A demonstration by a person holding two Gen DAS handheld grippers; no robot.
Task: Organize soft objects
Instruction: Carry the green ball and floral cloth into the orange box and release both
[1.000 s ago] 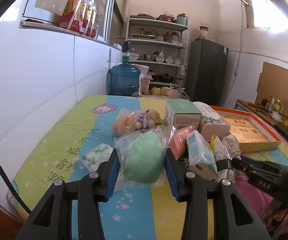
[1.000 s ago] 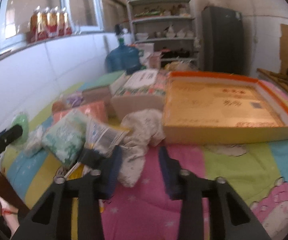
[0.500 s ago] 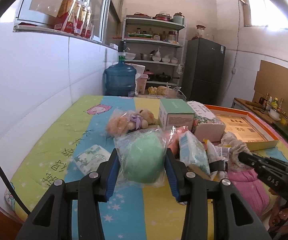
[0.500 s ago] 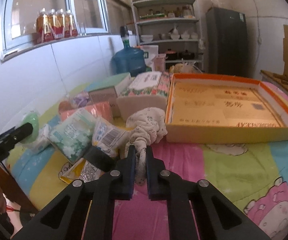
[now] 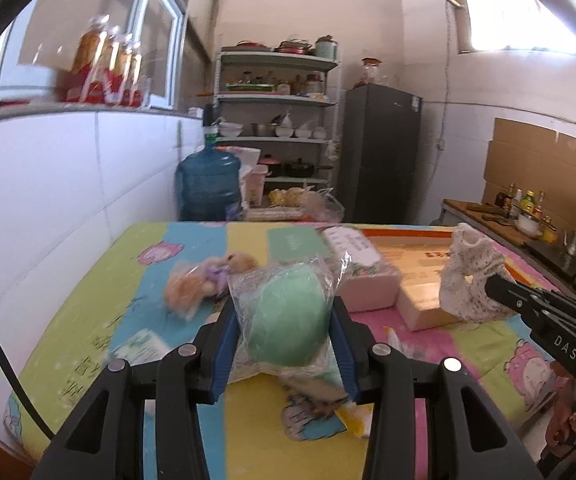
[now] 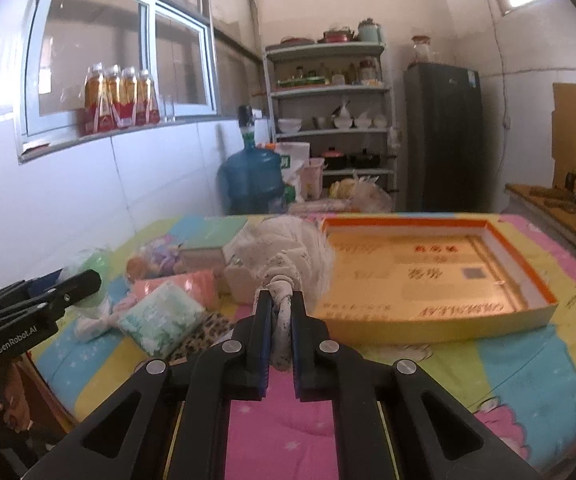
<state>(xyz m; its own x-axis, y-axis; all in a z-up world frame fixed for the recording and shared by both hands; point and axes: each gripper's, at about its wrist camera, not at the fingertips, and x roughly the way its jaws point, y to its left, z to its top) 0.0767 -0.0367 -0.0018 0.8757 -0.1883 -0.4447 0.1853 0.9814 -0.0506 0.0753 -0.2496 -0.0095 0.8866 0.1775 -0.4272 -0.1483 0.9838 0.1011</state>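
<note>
My left gripper (image 5: pixel 284 320) has its fingers clamped on a bagged green ball (image 5: pixel 288 320), held above the tabletop (image 5: pixel 88 300). My right gripper (image 6: pixel 281 320) has its fingers pinched on a white cloth (image 6: pixel 288 252), lifted beside the orange-rimmed tray (image 6: pixel 527 272). A plush toy (image 5: pixel 204 280) lies behind the ball.

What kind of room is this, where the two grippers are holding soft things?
Probably a home kitchen or storeroom. An open shelf rack carries bowls, pots and jars, a dark refrigerator stands beside it, and a blue water jug sits on the floor behind the quilt-covered table.
</note>
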